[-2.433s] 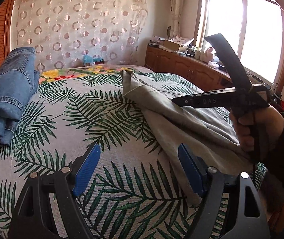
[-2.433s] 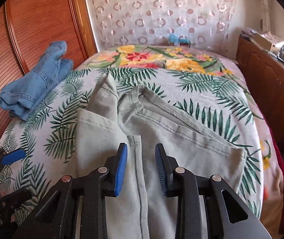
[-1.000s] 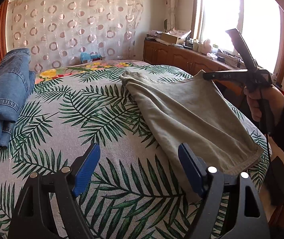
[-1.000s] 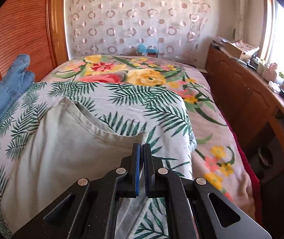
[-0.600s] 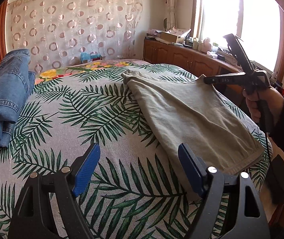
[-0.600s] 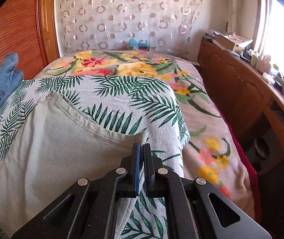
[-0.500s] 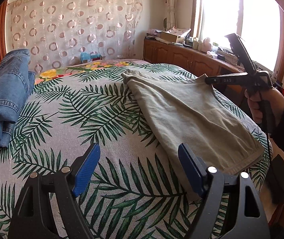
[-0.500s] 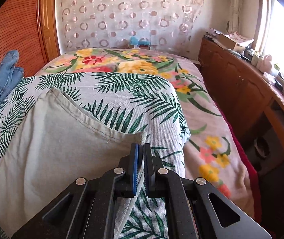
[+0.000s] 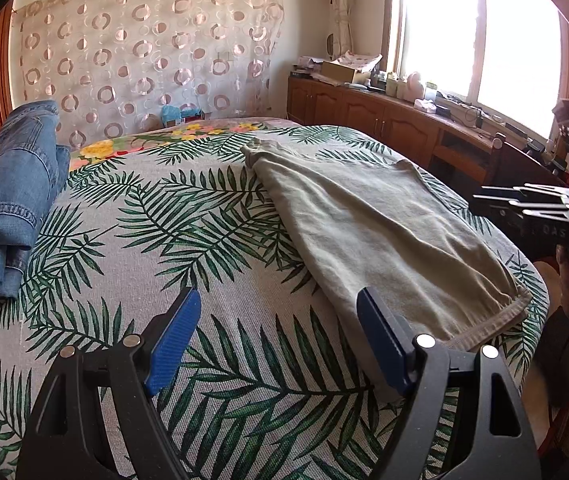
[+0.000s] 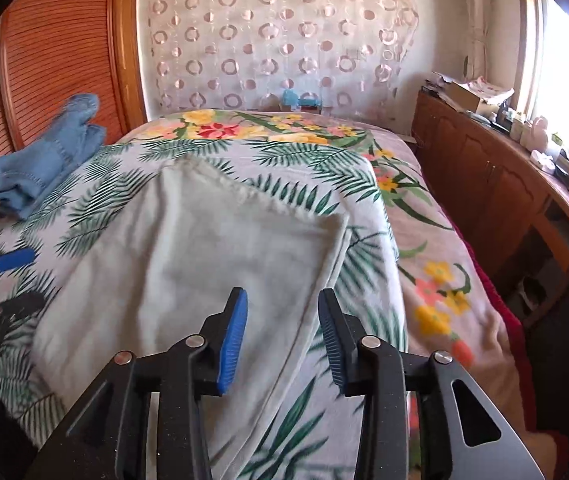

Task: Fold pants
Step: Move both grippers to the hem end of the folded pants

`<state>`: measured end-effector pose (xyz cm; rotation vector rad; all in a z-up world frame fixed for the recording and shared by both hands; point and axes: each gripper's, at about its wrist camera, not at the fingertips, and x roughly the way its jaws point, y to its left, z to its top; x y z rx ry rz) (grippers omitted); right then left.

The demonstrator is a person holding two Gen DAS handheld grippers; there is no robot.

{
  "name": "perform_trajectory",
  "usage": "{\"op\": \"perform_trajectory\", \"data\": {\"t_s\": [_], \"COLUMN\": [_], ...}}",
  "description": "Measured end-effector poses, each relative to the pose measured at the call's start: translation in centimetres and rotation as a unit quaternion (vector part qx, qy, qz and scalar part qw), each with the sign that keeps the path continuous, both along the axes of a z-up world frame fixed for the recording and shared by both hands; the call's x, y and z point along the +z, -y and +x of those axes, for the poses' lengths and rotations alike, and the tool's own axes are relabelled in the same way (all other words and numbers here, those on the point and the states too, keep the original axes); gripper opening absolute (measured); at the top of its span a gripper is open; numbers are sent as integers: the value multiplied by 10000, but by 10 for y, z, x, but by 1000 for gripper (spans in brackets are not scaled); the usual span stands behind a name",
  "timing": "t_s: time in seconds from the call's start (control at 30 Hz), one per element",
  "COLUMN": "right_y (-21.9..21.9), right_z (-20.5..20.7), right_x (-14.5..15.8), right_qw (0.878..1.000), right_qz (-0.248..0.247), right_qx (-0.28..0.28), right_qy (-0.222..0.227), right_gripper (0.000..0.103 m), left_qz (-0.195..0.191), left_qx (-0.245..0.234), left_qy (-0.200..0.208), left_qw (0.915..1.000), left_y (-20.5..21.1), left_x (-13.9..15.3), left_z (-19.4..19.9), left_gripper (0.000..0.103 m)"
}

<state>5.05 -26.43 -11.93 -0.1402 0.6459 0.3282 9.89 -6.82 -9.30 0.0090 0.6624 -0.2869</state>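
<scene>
One grey pants (image 9: 384, 228) folded on bed, left claw (image 9: 276, 340) open, right claw (image 10: 282, 336) opening, empty.

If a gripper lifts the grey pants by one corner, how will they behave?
The pants would likely drape limply: they lie flat with soft wrinkles. They probably feel light, since the cloth looks thin. Pushed, they'd likely bunch on the bedspread rather than slide.

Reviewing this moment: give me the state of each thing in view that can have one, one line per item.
grey pants: folded over, lying flat on the bed, not gripped.
right gripper: jaws opening, nothing pinched between them, above the pants' edge.
left gripper: open, empty, over the bedspread.
blue jeans: folded in a pile at the bed's far side.
patterned curtain: hanging spread across the wall.
</scene>
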Motion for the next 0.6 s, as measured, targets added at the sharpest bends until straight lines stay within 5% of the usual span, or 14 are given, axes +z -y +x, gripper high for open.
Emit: {"op": "perform_trajectory", "data": {"t_s": [0.6], "right_y": [22], "right_z": [-86], "right_x": [-13], "right_qw": [9991], "right_qz": [324], "right_qx": [-205], "right_qy": [-187], "right_gripper": [40], "left_qz": [-37], "left_qx": [-475], "left_qy": [-393], "left_qw": [9981], "left_y": [-14], "left_x": [9], "left_z": [-19], "left_gripper": [81]}}
